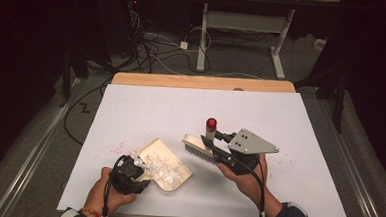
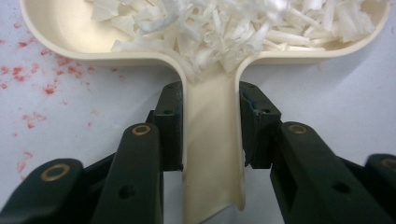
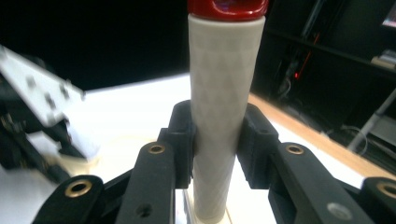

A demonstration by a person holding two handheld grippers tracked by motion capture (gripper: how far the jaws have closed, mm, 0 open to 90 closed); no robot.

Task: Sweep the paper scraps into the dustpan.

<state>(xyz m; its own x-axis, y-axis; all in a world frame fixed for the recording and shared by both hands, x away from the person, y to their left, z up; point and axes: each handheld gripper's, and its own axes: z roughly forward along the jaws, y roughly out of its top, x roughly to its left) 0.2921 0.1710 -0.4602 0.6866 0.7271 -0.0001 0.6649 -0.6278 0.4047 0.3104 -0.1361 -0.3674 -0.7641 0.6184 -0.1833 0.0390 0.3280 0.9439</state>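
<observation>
Here a white table (image 1: 130, 115) with a wooden far edge fills the middle of the high view, standing on a dark floor strewn with cables (image 1: 154, 46). On its near part, left of centre, lies a cream dustpan (image 1: 165, 164) heaped with white shreds (image 1: 160, 167); in the left gripper view the shreds (image 2: 233, 23) crowd the pan toward the handle. The left gripper (image 1: 130, 175), held in the left hand (image 1: 104, 194) at the near left edge, has its jaws clamped on the dustpan's handle (image 2: 212, 149), one pad against each side. Just right of the dustpan, the right gripper (image 1: 223, 152) holds a brush (image 1: 199, 149), its bristles pointing down toward the table near the pan's mouth. In the right gripper view the jaws are clamped on the brush's pale, textured handle (image 3: 219, 93), which rises upright between them to a red cap (image 3: 227, 8); that cap (image 1: 211, 123) also stands above the brush head in the high view. The right hand (image 1: 245, 179) grips from the near side. Small red flecks (image 1: 116, 147) dot the table left of the dustpan, and again (image 2: 28, 79) beside the pan's rim.
</observation>
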